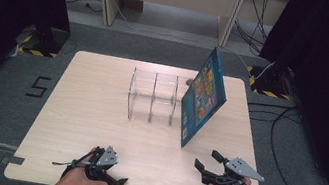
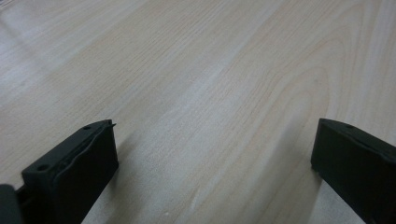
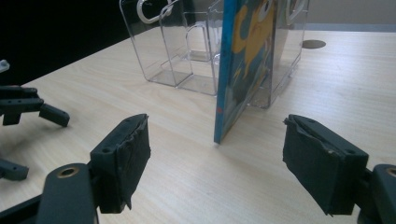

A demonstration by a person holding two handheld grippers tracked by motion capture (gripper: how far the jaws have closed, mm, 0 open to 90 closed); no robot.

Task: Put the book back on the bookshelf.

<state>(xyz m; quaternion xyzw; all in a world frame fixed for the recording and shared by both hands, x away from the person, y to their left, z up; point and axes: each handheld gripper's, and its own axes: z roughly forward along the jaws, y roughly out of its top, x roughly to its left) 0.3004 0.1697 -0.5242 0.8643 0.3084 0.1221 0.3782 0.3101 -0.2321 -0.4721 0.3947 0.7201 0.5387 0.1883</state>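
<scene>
At the bench's 2 o'clock, the book [image 1: 205,97] looks stiff and light, so pinch its spine edge; both hand-held grippers [image 1: 207,160] gape empty.

Rack [image 1: 153,96]: on the counter [image 1: 88,110], towards the far side, about mid-width.
Book [image 1: 204,95]: stands on its edge at the rack's right end, tilted and leaning against it.
Left tongs [image 1: 122,182]: near-left on the counter, well apart from the rack.
Right tongs [image 1: 208,159]: near-right, just near of the book's lower corner, not touching it.
</scene>
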